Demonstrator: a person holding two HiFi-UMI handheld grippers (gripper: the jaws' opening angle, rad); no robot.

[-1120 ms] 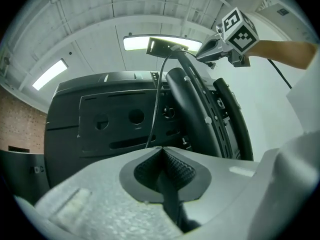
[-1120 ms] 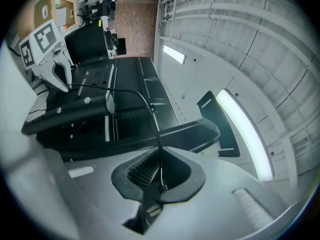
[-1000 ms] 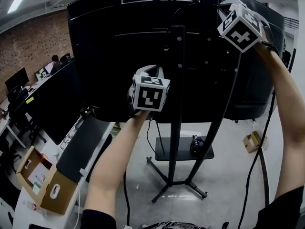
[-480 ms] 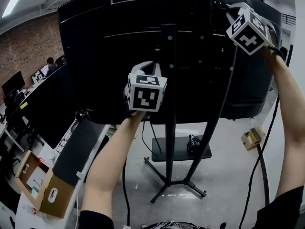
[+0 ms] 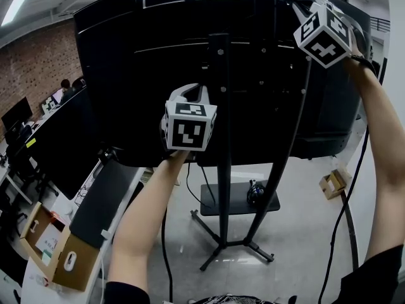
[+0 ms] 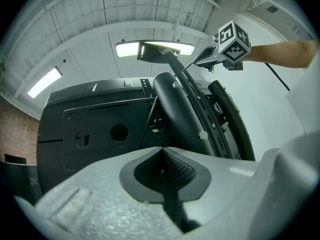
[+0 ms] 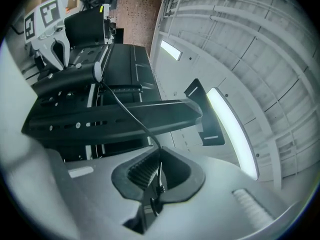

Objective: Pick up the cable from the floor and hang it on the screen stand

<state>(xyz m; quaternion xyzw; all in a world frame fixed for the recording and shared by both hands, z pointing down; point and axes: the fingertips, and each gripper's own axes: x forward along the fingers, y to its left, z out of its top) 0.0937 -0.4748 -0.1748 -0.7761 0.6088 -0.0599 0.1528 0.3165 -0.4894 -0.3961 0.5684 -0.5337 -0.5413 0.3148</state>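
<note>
overhead, the cable sits pinched by the stand's top bracket

we hold both grippers up behind the big black screen (image 5: 126, 75). the right gripper (image 7: 156, 176) is the higher one, up by the top of the screen stand (image 5: 223, 144). its jaws are closed tight on the thin black cable (image 7: 123, 109), which comes out between the ribbed pads (image 7: 142, 171). from there the cable runs away from us across the flat, drilled bracket arm (image 7: 115, 116) of the stand. it goes out of sight at the arm's far edge, and we cannot tell whether it rests on the arm or only passes in front of it.

the left gripper (image 6: 164, 166) is lower, just left of the stand's upright pole and close to the back of the screen. its two pads are pressed together and we see nothing between them. from its view the stand's dark curved struts (image 6: 185, 114) rise straight ahead, with the right gripper small and high behind them under a ceiling light (image 6: 155, 48).

far below, the stand's feet spread on the pale floor (image 5: 304, 233), and a small dark shelf (image 5: 234, 202) sits low on the pole. an open cardboard box (image 5: 63, 252) lies off to our left
</note>
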